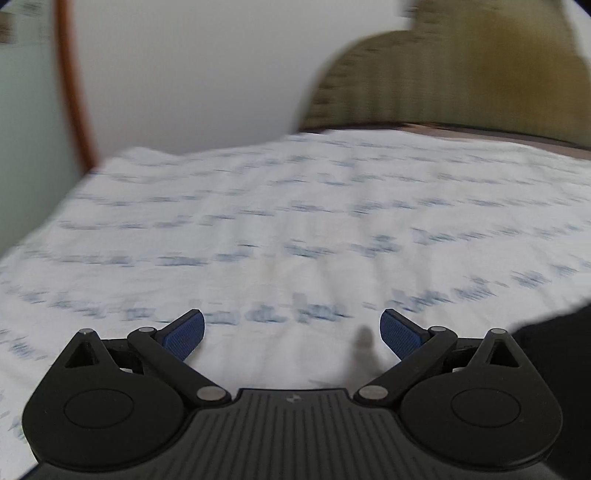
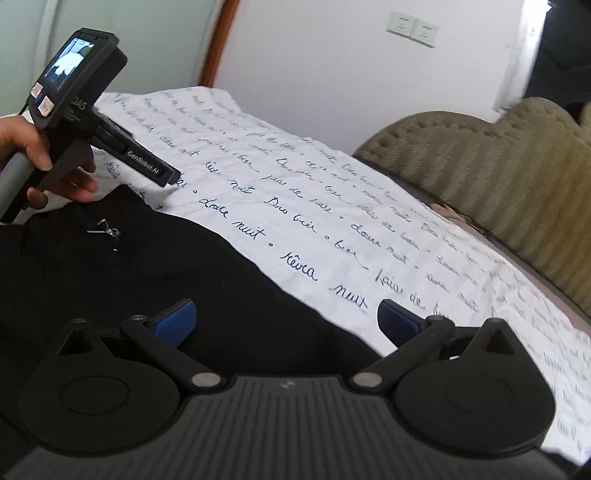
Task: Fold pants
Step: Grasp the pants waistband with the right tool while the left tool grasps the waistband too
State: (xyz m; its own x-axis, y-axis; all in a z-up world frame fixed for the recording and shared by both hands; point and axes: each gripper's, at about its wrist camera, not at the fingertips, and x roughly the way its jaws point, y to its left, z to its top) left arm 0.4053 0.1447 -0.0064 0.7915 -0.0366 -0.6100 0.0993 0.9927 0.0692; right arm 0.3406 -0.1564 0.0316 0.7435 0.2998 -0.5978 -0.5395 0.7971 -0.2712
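Black pants (image 2: 122, 273) lie on a white bed sheet (image 2: 332, 206) printed with blue script. A metal clasp (image 2: 107, 230) shows near their far left part. My right gripper (image 2: 286, 321) is open and empty, low over the pants' edge. The left gripper's body (image 2: 88, 125), held by a hand, shows at the far left beyond the pants. In the left wrist view my left gripper (image 1: 291, 334) is open and empty over bare sheet (image 1: 295, 221); a dark bit of pants (image 1: 554, 332) shows at the right edge. That view is blurred.
An olive tufted headboard (image 2: 498, 173) (image 1: 443, 81) runs along the bed's far side. A white wall with switches (image 2: 410, 26) stands behind. A wooden door frame (image 1: 74, 92) is at the left.
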